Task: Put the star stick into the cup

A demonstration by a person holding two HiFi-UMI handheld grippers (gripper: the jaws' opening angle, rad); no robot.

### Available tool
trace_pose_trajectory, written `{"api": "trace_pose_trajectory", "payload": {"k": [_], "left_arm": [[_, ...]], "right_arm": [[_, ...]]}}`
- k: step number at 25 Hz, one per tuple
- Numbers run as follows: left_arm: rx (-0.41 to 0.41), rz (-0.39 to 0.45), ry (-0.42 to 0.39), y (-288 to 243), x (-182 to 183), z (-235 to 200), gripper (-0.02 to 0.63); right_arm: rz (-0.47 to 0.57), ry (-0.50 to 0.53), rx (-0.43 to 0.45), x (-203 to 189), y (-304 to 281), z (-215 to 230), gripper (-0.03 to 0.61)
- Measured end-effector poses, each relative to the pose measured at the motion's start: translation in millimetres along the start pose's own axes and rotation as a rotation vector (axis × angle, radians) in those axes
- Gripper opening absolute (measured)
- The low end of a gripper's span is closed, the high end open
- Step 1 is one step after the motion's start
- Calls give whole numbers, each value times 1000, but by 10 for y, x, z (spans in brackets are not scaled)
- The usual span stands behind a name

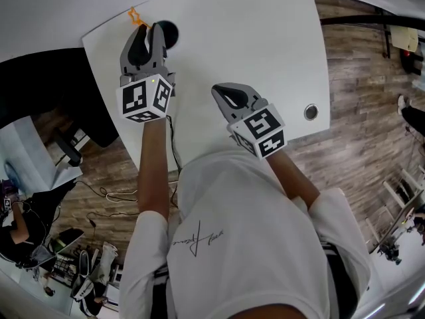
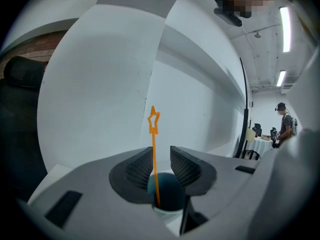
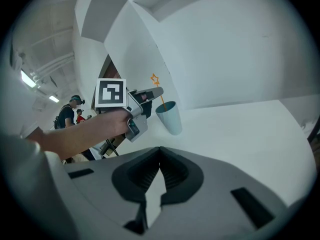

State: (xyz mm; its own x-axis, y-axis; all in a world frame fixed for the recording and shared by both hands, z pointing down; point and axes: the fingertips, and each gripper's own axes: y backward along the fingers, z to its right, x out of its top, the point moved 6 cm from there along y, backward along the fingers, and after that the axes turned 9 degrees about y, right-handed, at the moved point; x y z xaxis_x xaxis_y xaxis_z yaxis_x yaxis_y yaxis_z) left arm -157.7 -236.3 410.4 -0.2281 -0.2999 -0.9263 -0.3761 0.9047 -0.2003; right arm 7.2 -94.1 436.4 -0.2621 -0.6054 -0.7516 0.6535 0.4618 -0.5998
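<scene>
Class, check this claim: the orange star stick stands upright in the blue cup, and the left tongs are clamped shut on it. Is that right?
Not quite. The star stick does stand upright in the cup, but the left tongs are open, not clamped shut. They stand apart with the stick between them, as the left gripper view shows.

Orange star stick [image 2: 154, 154] near-upright in pale blue cup [image 3: 170, 117], star uppermost, near the far-left corner of the table [image 1: 265, 58]

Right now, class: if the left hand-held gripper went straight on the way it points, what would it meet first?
Probably the star stick, standing between its open jaws in the cup; the cup's rim would follow, though depth is unclear.
</scene>
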Motion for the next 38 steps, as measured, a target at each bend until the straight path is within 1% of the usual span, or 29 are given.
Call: {"api": "trace_pose_trajectory", "payload": {"k": [4,13,17,24,28,38], "left_arm": [[28,-21,7,22,-46,-46,107],[45,-15,20,168,-1,-79,107],[51,-17,39,270,-18,-77,107],[64,-38,34,497,-106,-75,107],[72,-44,39,639,-161,-44,106],[73,-34,48,977,-145,141,106]], "right_arm": [[6,11,6,23,8,-23,8],[21,48,10,94,54,-64,8],[10,90,19,71,81,-86,8],[7,132,20,72,161,-96,8],[21,152,20,88,213,-109,8],[58,176,25,125,354,-168,8]]}}
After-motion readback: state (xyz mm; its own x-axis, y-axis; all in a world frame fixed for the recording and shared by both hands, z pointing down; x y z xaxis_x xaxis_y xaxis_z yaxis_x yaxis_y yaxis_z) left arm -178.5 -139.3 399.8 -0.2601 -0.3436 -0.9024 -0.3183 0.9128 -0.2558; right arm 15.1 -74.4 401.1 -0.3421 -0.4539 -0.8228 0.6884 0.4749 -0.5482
